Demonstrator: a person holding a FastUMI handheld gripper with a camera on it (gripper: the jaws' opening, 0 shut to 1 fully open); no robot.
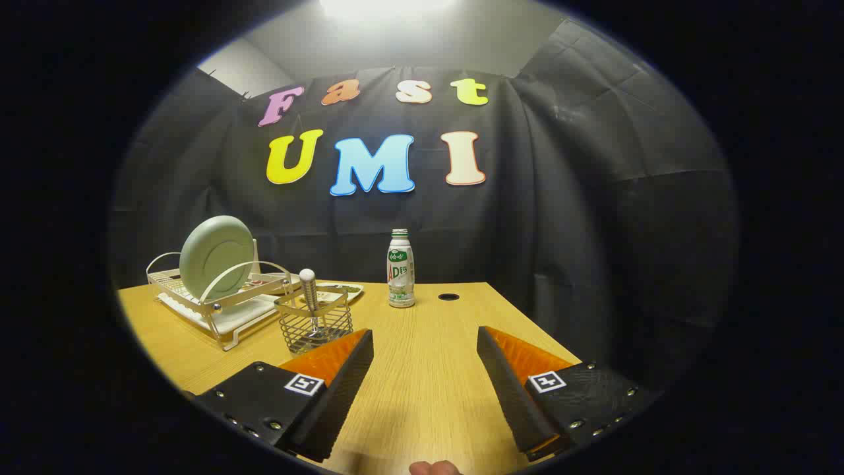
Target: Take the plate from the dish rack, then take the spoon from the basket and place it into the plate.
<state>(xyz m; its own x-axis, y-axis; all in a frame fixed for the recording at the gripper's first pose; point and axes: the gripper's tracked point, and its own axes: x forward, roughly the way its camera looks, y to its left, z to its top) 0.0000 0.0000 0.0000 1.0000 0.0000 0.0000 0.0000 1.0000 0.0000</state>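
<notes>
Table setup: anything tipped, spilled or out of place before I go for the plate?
Nothing stands out. The plate stands on edge in the dish rack, the spoon is upright in the basket, and the bottle stands capped beyond the fingers. The gripper is open over bare table.

The table [422, 389] under the gripper [425, 343], whose fingers stand wide apart with nothing between them, is light yellow-brown with fine wood grain. Each finger carries a small white square tag with a black pattern. Beyond the left finger, the wire basket [315, 324] is pale metallic gold, and the spoon [308, 290] standing in it is shiny silver with a whitish end. Farther on that side, the dish rack [221, 300] is white, holding a pale grey-green plate [216, 257]. Ahead, between the fingers, stands a white bottle [400, 269] with green print.
</notes>
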